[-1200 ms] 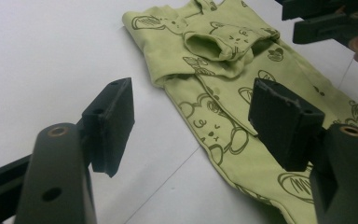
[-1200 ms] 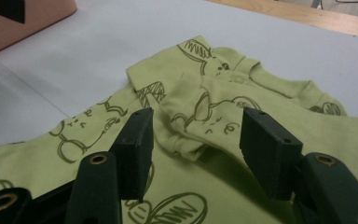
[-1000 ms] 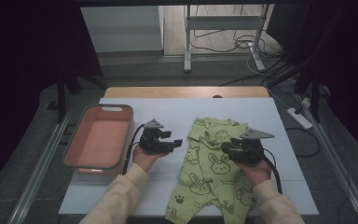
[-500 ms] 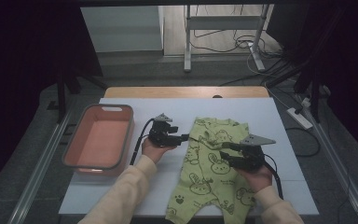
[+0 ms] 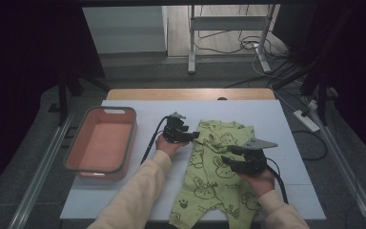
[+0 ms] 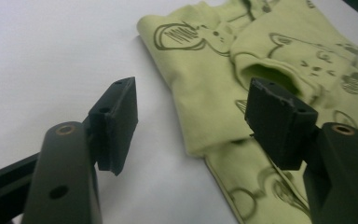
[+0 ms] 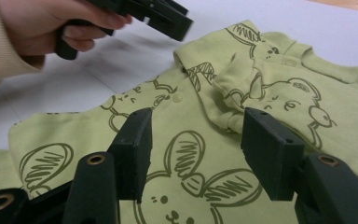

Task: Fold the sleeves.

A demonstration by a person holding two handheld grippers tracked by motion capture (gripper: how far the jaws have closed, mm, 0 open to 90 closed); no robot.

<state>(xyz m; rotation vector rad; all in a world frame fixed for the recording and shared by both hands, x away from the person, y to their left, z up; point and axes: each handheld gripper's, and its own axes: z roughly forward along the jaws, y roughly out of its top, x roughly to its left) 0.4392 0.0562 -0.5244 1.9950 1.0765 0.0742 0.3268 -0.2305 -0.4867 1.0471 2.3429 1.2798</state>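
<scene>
A light green baby romper point(image 5: 214, 168) with bunny prints lies flat on the white table point(image 5: 124, 198). My left gripper point(image 5: 194, 136) is at the romper's left sleeve. In the left gripper view its jaws point(image 6: 191, 107) stand open and have just been closing a little. The folded sleeve edge point(image 6: 200, 116) lies below and between them, with neither pad pressing on it. My right gripper point(image 5: 227, 160) hovers over the romper's middle. In the right gripper view it point(image 7: 196, 135) is open above the cloth point(image 7: 279, 102), with the left gripper point(image 7: 168, 18) and its hand at the top left.
A salmon-coloured bin point(image 5: 102, 143) stands on the table's left side. Bare white table lies between the bin and the romper. On the floor beyond are a metal stand point(image 5: 190, 43), cables and a power strip point(image 5: 306, 120).
The left gripper has moved right and a little down, from the bare table to the romper's left sleeve. The right gripper has stayed over the romper's middle.
</scene>
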